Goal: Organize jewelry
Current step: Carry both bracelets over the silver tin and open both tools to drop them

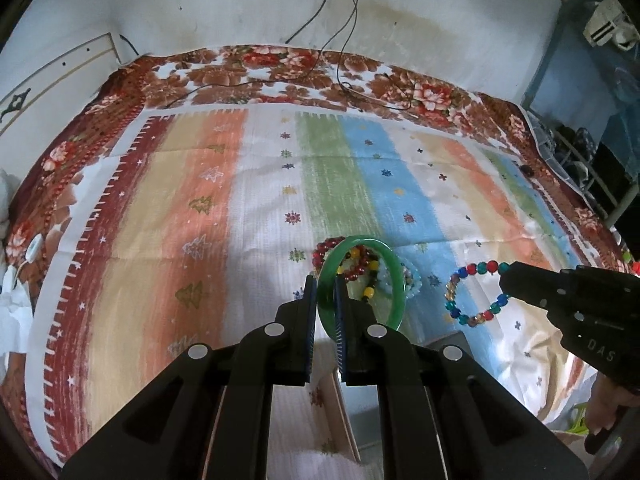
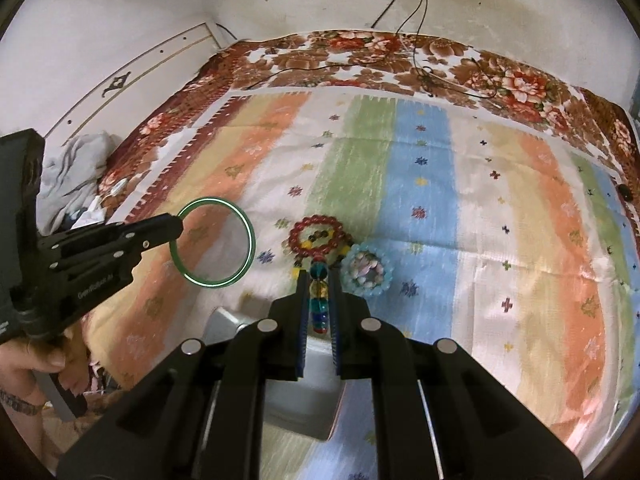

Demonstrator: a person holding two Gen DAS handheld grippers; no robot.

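Note:
My left gripper (image 1: 325, 285) is shut on the rim of a green bangle (image 1: 394, 272), which hangs above the striped cloth. The right wrist view shows the same gripper (image 2: 180, 226) and bangle (image 2: 252, 240) at the left. My right gripper (image 2: 319, 282) is shut on a multicolour bead bracelet (image 2: 320, 270), seen edge-on between the fingers. In the left wrist view that gripper (image 1: 502, 280) holds the bracelet (image 1: 482, 267) as an open loop. On the cloth lie a red bead bracelet (image 2: 296, 232), a dark and yellow beaded one (image 2: 308, 244) under it, and a pale blue bracelet (image 2: 352, 258).
A grey box with a wooden edge (image 2: 304, 384) sits right below the grippers at the near edge of the bed. The striped cloth (image 2: 440, 200) lies over a floral blanket (image 2: 520, 80). Black cables (image 1: 340, 76) trail at the back. Crumpled clothes (image 2: 72, 168) lie at the left.

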